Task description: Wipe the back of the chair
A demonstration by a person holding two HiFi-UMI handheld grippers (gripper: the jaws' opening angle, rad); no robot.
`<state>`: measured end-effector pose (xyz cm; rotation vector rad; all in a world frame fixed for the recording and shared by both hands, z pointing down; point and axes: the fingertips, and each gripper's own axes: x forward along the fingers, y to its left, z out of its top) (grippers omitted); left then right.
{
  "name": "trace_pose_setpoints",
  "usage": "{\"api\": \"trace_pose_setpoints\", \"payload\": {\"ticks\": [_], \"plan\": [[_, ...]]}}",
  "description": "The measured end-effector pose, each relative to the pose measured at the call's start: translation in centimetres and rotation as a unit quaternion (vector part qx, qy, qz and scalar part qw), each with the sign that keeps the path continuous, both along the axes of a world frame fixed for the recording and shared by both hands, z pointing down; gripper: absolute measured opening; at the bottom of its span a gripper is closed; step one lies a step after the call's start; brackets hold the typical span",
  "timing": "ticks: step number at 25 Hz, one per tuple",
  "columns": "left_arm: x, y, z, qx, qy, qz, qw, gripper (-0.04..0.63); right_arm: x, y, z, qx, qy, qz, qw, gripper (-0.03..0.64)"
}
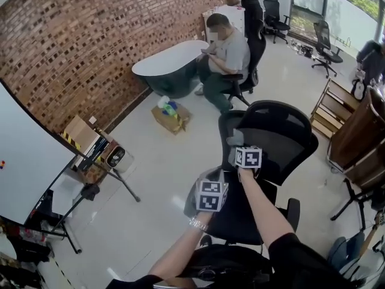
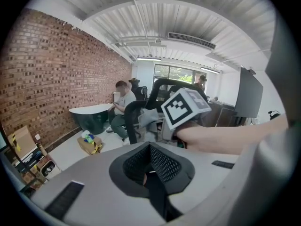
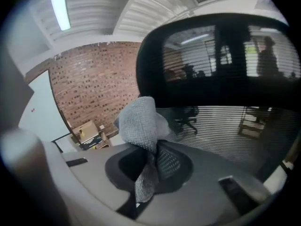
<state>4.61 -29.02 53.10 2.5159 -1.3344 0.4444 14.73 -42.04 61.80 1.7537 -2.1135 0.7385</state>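
Note:
A black mesh office chair [image 1: 283, 134] stands in front of me, its back facing me. My right gripper [image 1: 243, 153] is shut on a crumpled grey cloth [image 1: 234, 139] and holds it against the upper left of the chair back. In the right gripper view the cloth [image 3: 141, 124] sticks up from the gripper [image 3: 150, 160], with the mesh chair back [image 3: 216, 79] just beyond it. My left gripper [image 1: 210, 192] hangs lower, over the seat, holding nothing. In the left gripper view its jaws [image 2: 150, 161] are together, with the right gripper [image 2: 183, 109] and the cloth [image 2: 148, 119] ahead.
A person sits on another chair [image 1: 225, 53] beside a dark green tub-shaped table [image 1: 168, 65]. A cardboard box [image 1: 171, 116] lies on the floor. A tripod [image 1: 90, 191] and whiteboard [image 1: 24, 155] stand left. Wooden shelves [image 1: 337, 110] stand right.

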Motion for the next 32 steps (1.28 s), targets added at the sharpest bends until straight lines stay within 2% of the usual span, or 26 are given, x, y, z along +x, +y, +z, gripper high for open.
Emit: {"api": "trace_pose_setpoints", "payload": {"ticks": [3, 7, 12, 19, 22, 24, 26, 29, 32], "plan": [[-1.7, -0.3, -0.1, 0.001, -0.008, -0.021, 0.9997, 0.003, -2.1, -3.3, 0.9, -0.007, 0.017, -0.024, 1.0, 0.026], [-3.3, -0.4, 0.2, 0.001, -0.012, -0.036, 0.9993, 0.003, 1.3, -3.4, 3.1, -0.049, 0.015, 0.021, 0.998, 0.026], [-3.6, -1.6, 0.4, -0.004, -0.009, -0.028, 0.9996, 0.003, 11.6, -1.7, 2.2, -0.025, 0.058, 0.13, 0.99, 0.026], [-0.2, -1.4, 0.5, -0.004, -0.004, 0.009, 0.9999, 0.003, 26.9, 6.5, 3.2, -0.047, 0.073, 0.249, 0.965, 0.026], [1.2, -0.5, 0.5, -0.004, -0.005, 0.025, 0.9997, 0.003, 31.4, 10.0, 3.9, -0.064, 0.082, 0.279, 0.955, 0.026], [1.4, -0.2, 0.4, -0.003, -0.005, 0.027, 0.9996, 0.003, 30.8, 10.6, 4.2, -0.064, 0.068, 0.268, 0.959, 0.026], [1.1, -0.2, 0.3, -0.001, -0.007, 0.022, 0.9997, 0.003, 27.8, 9.8, 3.9, -0.047, 0.071, 0.234, 0.969, 0.026], [0.2, -0.5, 0.2, -0.001, -0.011, 0.009, 0.9999, 0.003, 20.1, 7.7, 4.1, -0.033, 0.07, 0.166, 0.983, 0.026], [-0.6, -0.5, 0.2, -0.001, -0.016, -0.006, 0.9999, 0.003, 11.5, 5.7, 6.2, -0.056, 0.053, 0.093, 0.993, 0.026]]}}
